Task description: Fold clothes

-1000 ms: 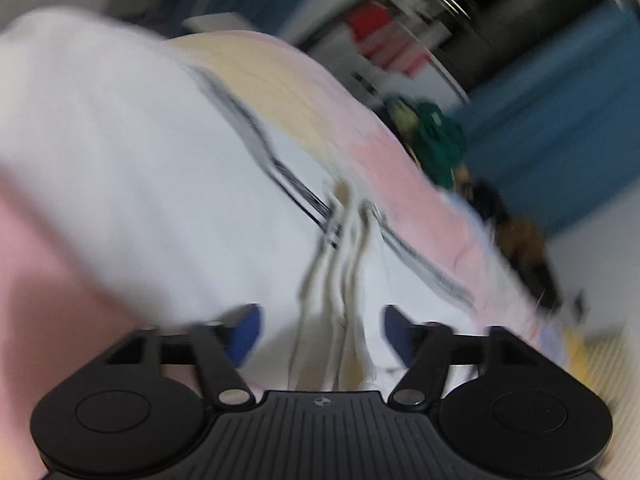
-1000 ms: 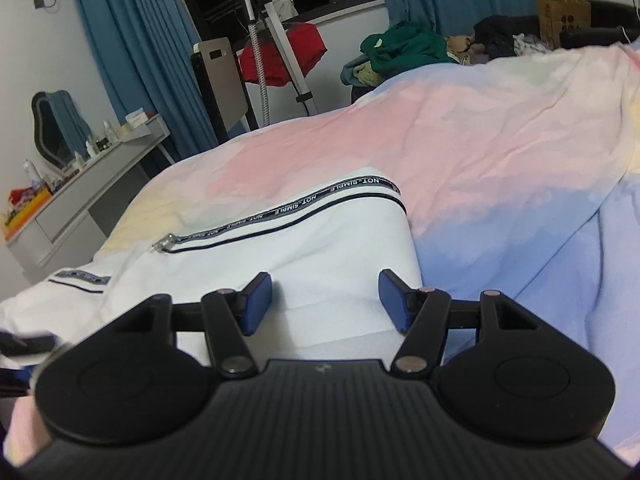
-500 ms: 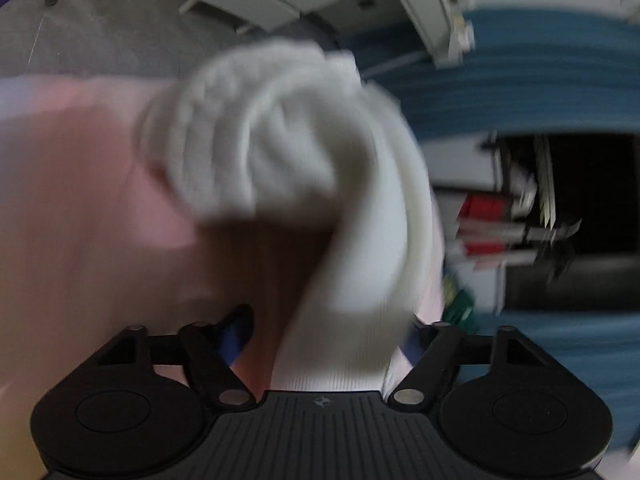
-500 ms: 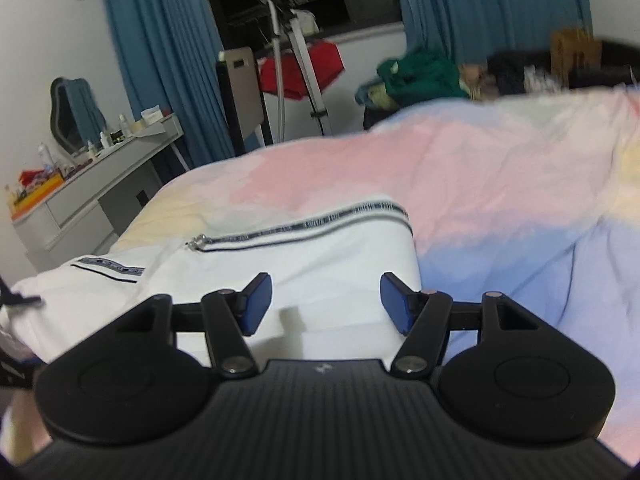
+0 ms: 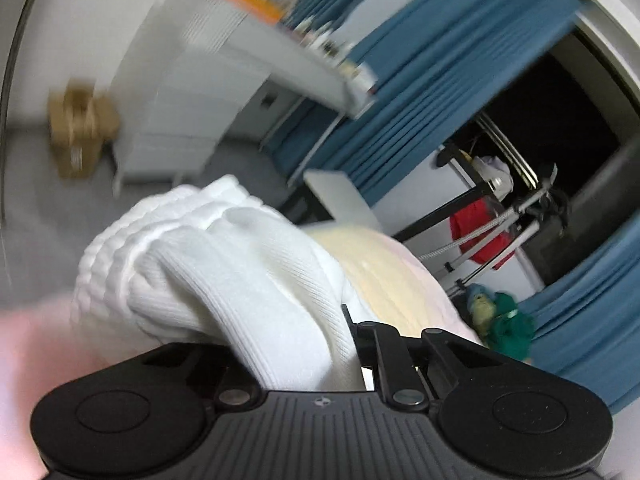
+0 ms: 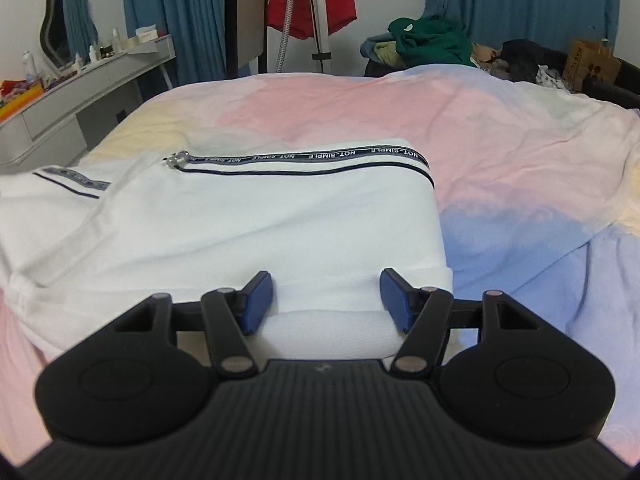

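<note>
White garment [image 6: 224, 224] — ribbed cuff [image 5: 224, 280] pinched in left gripper [image 5: 296, 360] jaws.

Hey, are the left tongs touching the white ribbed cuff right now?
Touching. In the left wrist view the white ribbed cuff runs down between the left tongs and is pinched there, covering the pads.

Right gripper [image 6: 324, 300]: black ribbed body, round side discs, silver pivot screws, blue pads on fingers [image 6: 258, 300]

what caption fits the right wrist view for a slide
Open right gripper over the ribbed hem of a white zip jacket lying on a pastel bedspread.
</note>
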`<state>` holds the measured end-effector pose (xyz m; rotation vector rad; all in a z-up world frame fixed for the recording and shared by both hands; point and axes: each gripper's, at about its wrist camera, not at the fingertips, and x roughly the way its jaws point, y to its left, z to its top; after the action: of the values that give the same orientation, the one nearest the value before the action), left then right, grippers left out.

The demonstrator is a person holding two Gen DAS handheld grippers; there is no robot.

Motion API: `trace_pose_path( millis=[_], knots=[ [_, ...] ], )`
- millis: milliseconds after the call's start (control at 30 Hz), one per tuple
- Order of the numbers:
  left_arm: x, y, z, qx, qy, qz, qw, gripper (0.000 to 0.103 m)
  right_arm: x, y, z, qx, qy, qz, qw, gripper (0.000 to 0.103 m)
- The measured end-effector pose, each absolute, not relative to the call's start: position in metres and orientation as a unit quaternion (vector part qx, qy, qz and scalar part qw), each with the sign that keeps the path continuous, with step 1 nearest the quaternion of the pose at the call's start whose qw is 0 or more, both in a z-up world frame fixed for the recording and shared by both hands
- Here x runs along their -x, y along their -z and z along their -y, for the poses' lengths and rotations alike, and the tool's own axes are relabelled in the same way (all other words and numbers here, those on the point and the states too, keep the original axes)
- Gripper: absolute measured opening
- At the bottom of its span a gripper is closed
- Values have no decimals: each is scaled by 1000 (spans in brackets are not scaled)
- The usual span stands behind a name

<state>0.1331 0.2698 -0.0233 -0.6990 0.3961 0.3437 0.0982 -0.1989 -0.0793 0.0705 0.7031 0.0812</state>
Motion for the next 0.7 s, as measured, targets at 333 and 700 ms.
trace_pose_path(
  millis=[333, 700],
  knots=[
    [-138, -64, -39, 49, -144, -103, 983, 13, -74, 35, 254, -163, -47, -308, 936, 62],
    [-158, 34, 213, -161, -73, -88, 980, 16, -61, 11, 334, -216, -16, -268, 939, 63]
  ],
)
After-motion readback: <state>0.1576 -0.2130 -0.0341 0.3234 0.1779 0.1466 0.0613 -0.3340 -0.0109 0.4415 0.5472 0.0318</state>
